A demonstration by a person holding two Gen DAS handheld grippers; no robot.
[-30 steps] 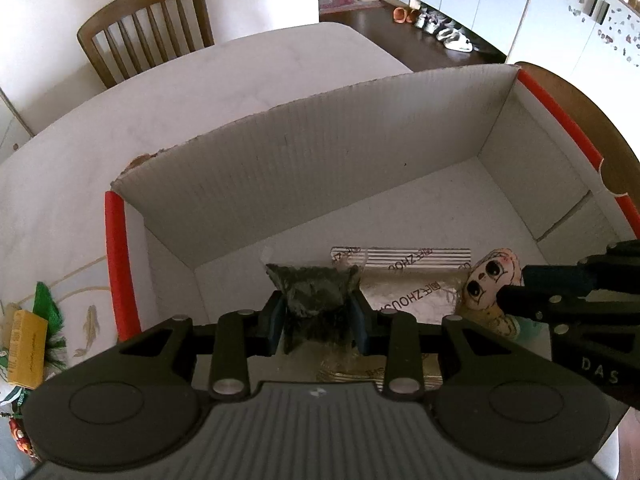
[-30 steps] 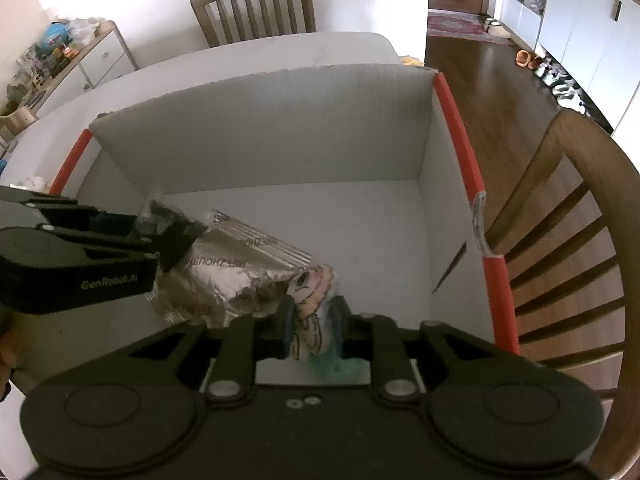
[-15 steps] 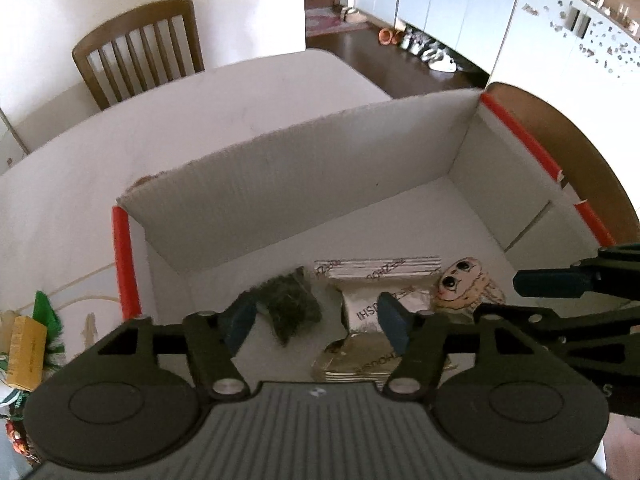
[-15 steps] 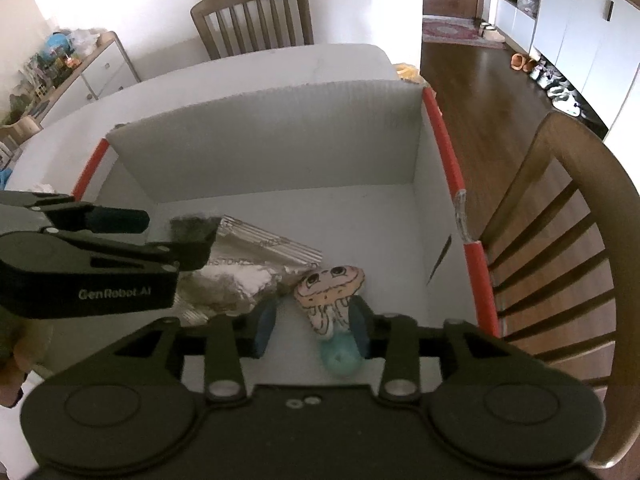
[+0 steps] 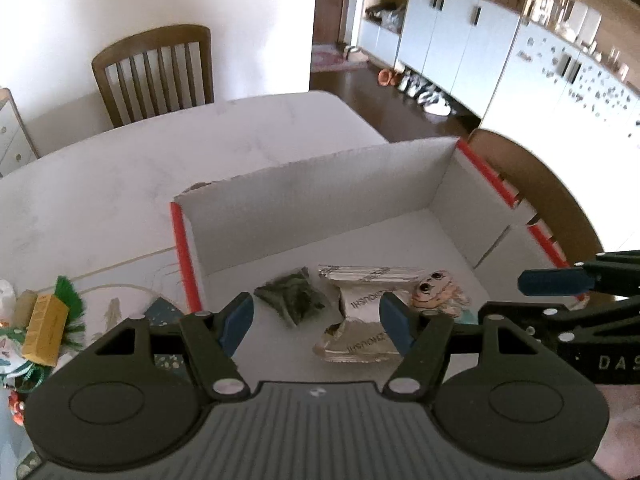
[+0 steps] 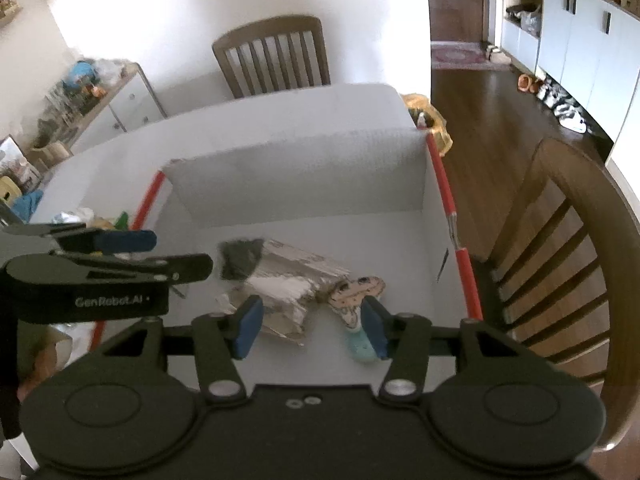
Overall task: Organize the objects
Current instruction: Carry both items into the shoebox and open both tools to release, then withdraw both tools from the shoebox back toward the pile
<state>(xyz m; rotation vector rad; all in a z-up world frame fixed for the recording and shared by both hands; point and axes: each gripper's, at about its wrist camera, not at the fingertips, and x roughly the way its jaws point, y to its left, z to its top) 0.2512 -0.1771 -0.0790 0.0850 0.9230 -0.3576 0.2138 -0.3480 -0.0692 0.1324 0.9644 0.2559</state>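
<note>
A white cardboard box (image 5: pixel 320 192) with red-taped edges stands on the table. On its floor lie a dark green packet (image 5: pixel 296 296), silver foil packets (image 5: pixel 368 308) and a cartoon-face toy (image 5: pixel 436 292) with a teal base. My left gripper (image 5: pixel 316 322) hovers open above the green packet, and nothing is between its pads. In the right wrist view my right gripper (image 6: pixel 311 328) hangs over the toy (image 6: pixel 356 292) and the foil packets (image 6: pixel 288 280); its jaws are opening and hold nothing. The left gripper (image 6: pixel 160 254) shows at the left, near the green packet (image 6: pixel 240 258).
A yellow carton (image 5: pixel 44 332) and a green tassel (image 5: pixel 70 296) lie on the table (image 5: pixel 120 168) left of the box. One wooden chair (image 5: pixel 154 72) stands at the far side, another (image 6: pixel 560 260) close against the box's right wall. White cupboards line the room's right.
The left gripper let go of the green packet and the right gripper let go of the toy. Both opened and rose; the things now lie on the box floor.
</note>
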